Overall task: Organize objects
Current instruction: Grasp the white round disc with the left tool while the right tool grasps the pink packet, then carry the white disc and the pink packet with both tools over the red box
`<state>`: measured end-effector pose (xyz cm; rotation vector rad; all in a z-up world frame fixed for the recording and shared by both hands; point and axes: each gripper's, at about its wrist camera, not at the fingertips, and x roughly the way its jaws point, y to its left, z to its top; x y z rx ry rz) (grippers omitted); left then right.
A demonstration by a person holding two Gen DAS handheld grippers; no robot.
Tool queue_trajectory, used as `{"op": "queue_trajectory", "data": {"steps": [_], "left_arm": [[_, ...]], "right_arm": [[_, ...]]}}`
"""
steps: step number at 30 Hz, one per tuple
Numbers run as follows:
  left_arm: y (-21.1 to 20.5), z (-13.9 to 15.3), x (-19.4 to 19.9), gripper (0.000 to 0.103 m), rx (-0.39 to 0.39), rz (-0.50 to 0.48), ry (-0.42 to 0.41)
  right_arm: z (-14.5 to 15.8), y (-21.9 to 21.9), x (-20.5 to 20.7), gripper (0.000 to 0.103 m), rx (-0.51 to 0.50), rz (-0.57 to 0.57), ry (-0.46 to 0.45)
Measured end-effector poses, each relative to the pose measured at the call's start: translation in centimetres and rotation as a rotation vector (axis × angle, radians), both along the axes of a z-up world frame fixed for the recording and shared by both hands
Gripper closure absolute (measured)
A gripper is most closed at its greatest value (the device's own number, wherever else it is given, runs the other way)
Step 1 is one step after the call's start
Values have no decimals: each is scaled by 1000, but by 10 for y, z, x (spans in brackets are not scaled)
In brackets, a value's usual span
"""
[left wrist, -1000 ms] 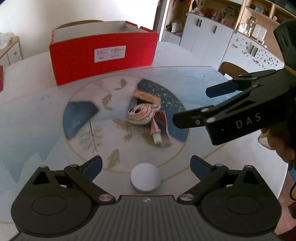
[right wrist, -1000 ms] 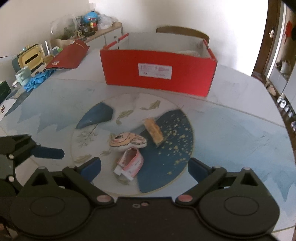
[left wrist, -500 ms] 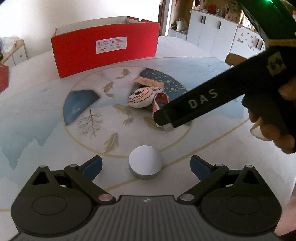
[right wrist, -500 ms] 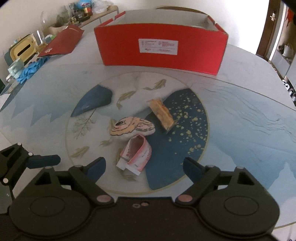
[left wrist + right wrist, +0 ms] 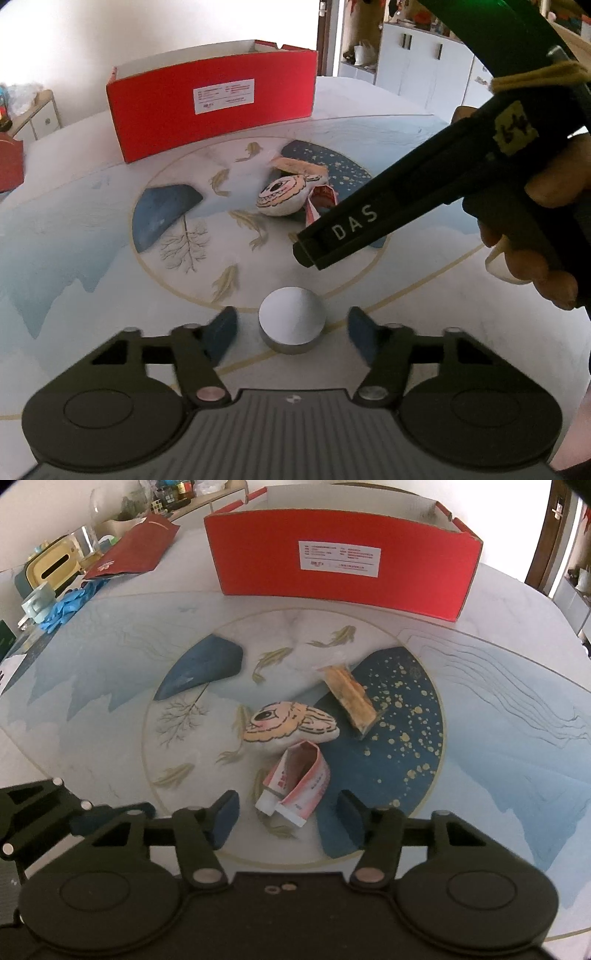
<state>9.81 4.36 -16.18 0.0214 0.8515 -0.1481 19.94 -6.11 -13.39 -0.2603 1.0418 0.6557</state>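
Note:
A round grey disc [image 5: 292, 320] lies on the table between the fingers of my open left gripper [image 5: 293, 330], not touched. A folded pink toothpaste tube [image 5: 296, 787] lies between the fingers of my open right gripper [image 5: 286, 814]. Beyond it lie a painted fish-shaped stone [image 5: 289, 726] and a wrapped orange bar [image 5: 350, 698]. In the left wrist view the stone [image 5: 283, 195] and tube [image 5: 321, 199] show partly behind the right gripper's body. An open red box [image 5: 341, 565] stands at the far side; it also shows in the left wrist view [image 5: 212, 103].
The table [image 5: 498, 716] has a painted fish pattern. At the far left lie a red folder [image 5: 133, 550], blue gloves [image 5: 68, 605], a mug and a tissue box. White cabinets [image 5: 424, 62] stand beyond the table.
Both grippers have moved forward and down. The left one now has the disc between its fingers, the right one has the toothpaste tube between its fingers. Both jaws have narrowed somewhat.

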Motion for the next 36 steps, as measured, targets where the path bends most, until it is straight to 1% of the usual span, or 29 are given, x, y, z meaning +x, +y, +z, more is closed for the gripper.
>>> {"op": "queue_trajectory", "data": {"steps": [1, 3, 4, 7, 8, 10, 12, 13, 15, 23, 25, 36], "left_arm": [[0, 1, 0, 47, -9, -3, -1], [1, 1, -2, 51, -15, -4, -1], [1, 1, -2, 56, -15, -6, -2], [2, 1, -3, 64, -21, -9, 1], [2, 2, -4, 65, -25, -10, 2], [3, 1, -4, 65, -30, -12, 5], [4, 2, -4, 65, -30, -13, 9], [4, 2, -3, 65, -36, -13, 11], [5, 2, -3, 65, -44, -14, 14], [12, 9, -3, 65, -86, -2, 11], [14, 11, -3, 65, -94, 1, 9], [27, 21, -1, 65, -142, 27, 9]], "right_arm": [[0, 0, 0, 47, 1, -3, 0], [0, 0, -1, 54, -3, -7, -5], [1, -1, -1, 55, -2, -11, -5], [1, -4, -1, 65, 3, -20, -3], [2, -4, -1, 70, 3, -22, -4], [2, -6, -1, 74, 6, -26, -4], [3, -8, -1, 84, 14, -32, -6], [4, -9, -1, 84, 18, -33, -6], [5, -12, -1, 90, 28, -34, -7], [12, -21, -6, 91, 63, -45, -12], [14, -26, -8, 94, 74, -52, -8], [30, -53, -18, 94, 129, -75, 7]]}}
